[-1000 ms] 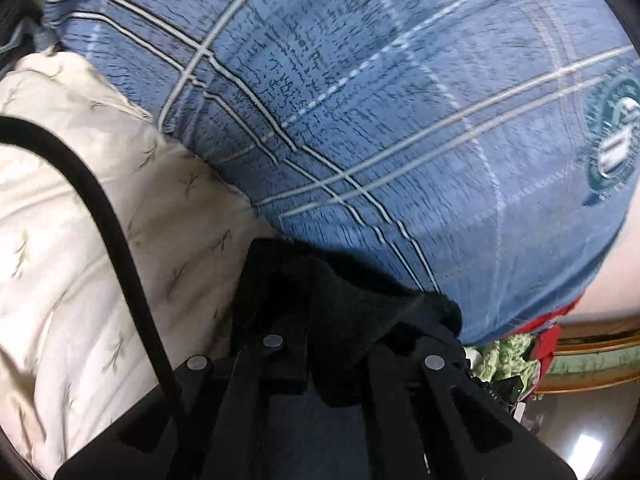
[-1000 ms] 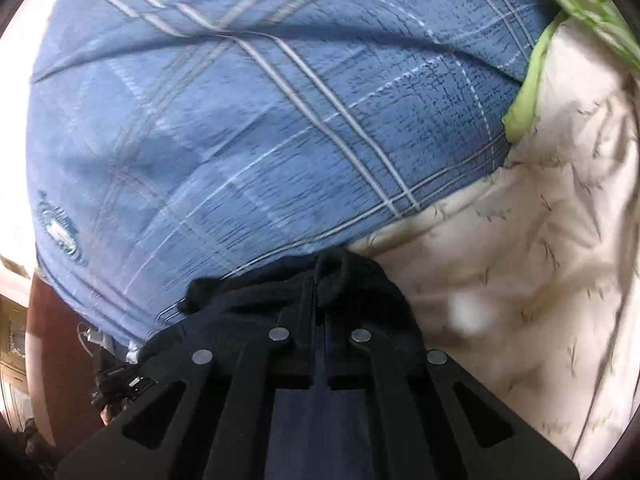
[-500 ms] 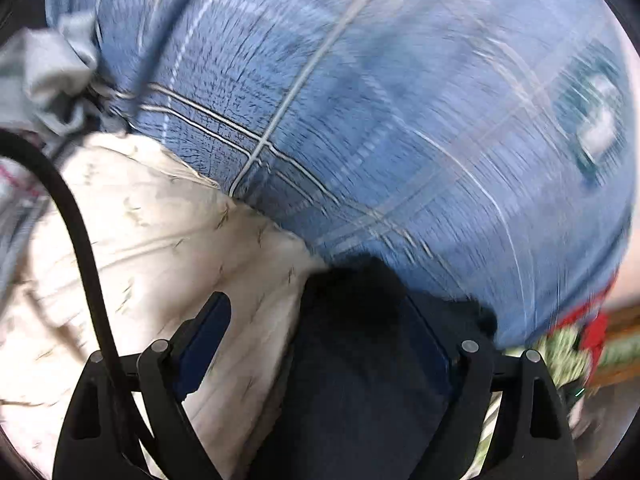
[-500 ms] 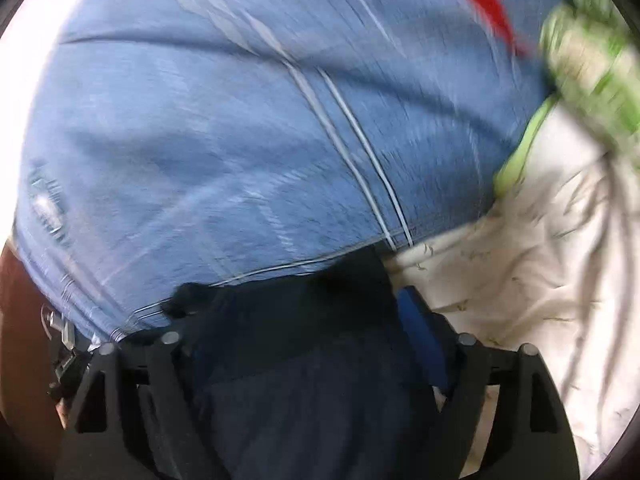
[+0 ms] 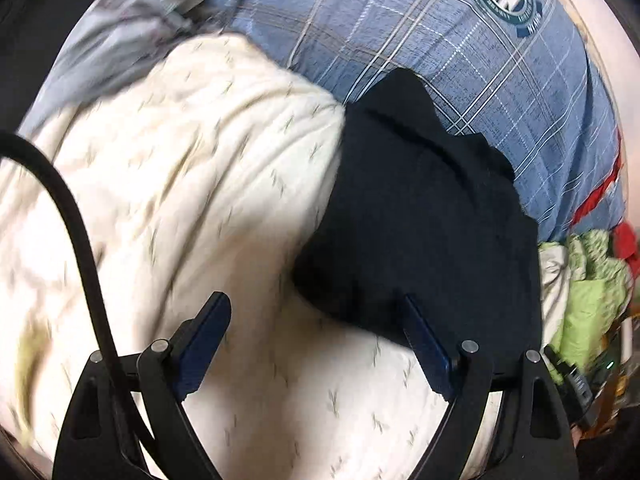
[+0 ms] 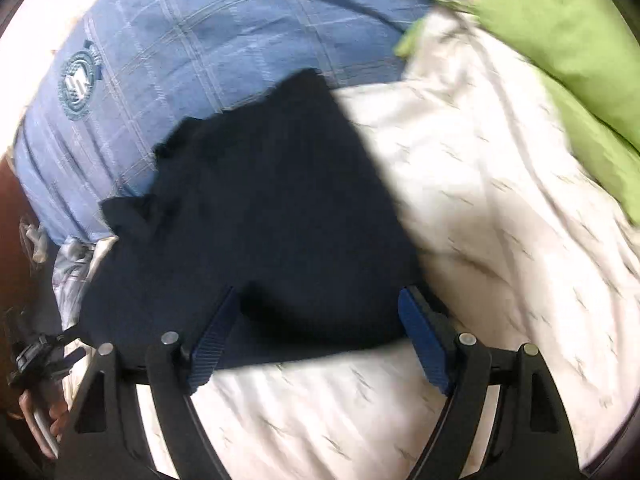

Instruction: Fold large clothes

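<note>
In my left view, my left claw (image 5: 316,348) is spread wide and holds nothing. The dark garment (image 5: 420,216) lies on the white quilt (image 5: 180,184), touching my right finger pad (image 5: 424,344). I think 1 fold is just laid down.

In my right view, my right claw (image 6: 316,328) is spread too, empty. The garment's near edge lies between its pads. Next I must pick a new edge to fold.
</note>
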### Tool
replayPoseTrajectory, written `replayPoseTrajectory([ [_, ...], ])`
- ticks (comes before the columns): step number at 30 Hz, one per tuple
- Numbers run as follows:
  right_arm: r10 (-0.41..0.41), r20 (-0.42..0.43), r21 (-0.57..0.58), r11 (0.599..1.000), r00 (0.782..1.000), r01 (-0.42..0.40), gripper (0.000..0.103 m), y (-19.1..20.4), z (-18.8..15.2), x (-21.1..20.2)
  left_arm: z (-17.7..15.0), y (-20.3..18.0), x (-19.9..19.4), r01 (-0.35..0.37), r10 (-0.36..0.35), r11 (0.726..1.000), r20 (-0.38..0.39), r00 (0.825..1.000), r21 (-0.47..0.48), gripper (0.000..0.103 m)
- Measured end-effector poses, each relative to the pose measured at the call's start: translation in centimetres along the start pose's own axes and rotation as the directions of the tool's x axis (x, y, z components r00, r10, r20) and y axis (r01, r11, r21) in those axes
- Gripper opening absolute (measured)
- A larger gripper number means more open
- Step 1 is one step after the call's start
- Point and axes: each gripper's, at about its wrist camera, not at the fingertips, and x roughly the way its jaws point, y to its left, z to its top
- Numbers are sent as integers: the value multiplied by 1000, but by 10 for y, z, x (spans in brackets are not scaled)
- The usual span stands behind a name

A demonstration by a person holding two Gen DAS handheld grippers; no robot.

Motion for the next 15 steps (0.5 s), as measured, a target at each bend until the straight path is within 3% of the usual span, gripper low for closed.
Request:
replayPoseTrajectory([
  [5, 81, 6, 141, 987, 997, -81, 82, -25, -11, -9, -18, 11, 15, 91, -95, 989, -22, 995, -115, 86],
  [9, 255, -40, 307, 923, 966, -231, 82, -41, -16, 16, -12, 4, 30, 105, -112, 982, -32, 993, -159, 86],
  [13, 281, -53, 358, 901, 958, -244, 81, -37, -15, 36, -3, -4, 46, 140, -150, 963, -26, 988, -230, 83],
  [15, 277, -32, 358, 901, 960, -247, 80, -35, -5, 41, 4, -13, 49, 148, -155, 962, -13, 988, -231, 73],
])
